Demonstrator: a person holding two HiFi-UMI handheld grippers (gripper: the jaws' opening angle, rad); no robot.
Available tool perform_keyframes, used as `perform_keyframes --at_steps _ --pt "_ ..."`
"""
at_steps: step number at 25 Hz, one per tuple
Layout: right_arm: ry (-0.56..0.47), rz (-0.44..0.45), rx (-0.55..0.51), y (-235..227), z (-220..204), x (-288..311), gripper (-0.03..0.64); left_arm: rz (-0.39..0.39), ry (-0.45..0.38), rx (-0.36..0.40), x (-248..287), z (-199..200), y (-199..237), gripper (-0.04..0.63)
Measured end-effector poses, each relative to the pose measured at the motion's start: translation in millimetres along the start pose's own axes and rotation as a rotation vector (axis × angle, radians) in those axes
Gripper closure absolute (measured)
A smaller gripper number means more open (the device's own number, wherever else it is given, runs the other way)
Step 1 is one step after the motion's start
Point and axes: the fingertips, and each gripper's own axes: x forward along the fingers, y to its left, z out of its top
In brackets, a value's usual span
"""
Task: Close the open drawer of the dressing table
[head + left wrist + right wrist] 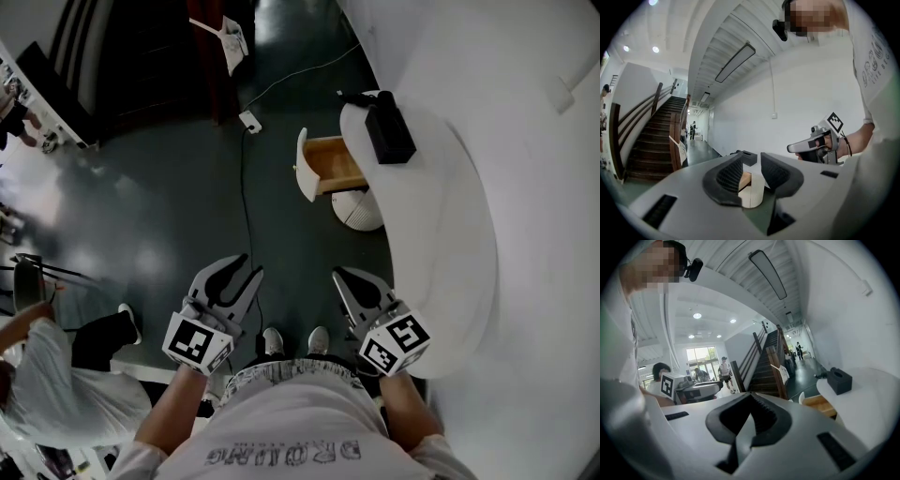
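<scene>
The white dressing table [450, 216] curves along the right. Its drawer [336, 161] stands pulled out to the left, showing a wooden inside and a white front panel [304, 167]. My left gripper [251, 266] hovers over the dark floor well short of the drawer, open with nothing between its fingers. In the left gripper view the drawer [751, 187] shows through the gap of that gripper [752, 157]. My right gripper [339, 274] is beside the table's near end, its jaws together and empty. From the right gripper [750, 397], the drawer [819, 404] lies ahead to the right.
A black box [389, 127] sits on the tabletop above the drawer. A round white stool [358, 208] stands under the table beside the drawer. A cable [246, 187] runs across the floor. A person [47, 366] sits at lower left. A staircase [651, 140] rises beyond.
</scene>
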Motion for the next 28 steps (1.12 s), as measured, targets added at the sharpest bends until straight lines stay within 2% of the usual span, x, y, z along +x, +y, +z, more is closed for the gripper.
perform_keyframes --at_steps 14,28 --pt "0.003 -0.006 -0.015 12.7 0.2 7.7 0.607 0.001 -0.012 -0.009 -11.7 -1.3 9.0 0.428" --pt "0.001 -0.023 -0.001 51.1 -13.4 44.3 0.607 -0.022 -0.011 -0.004 -42.0 -4.1 48.5 0.425"
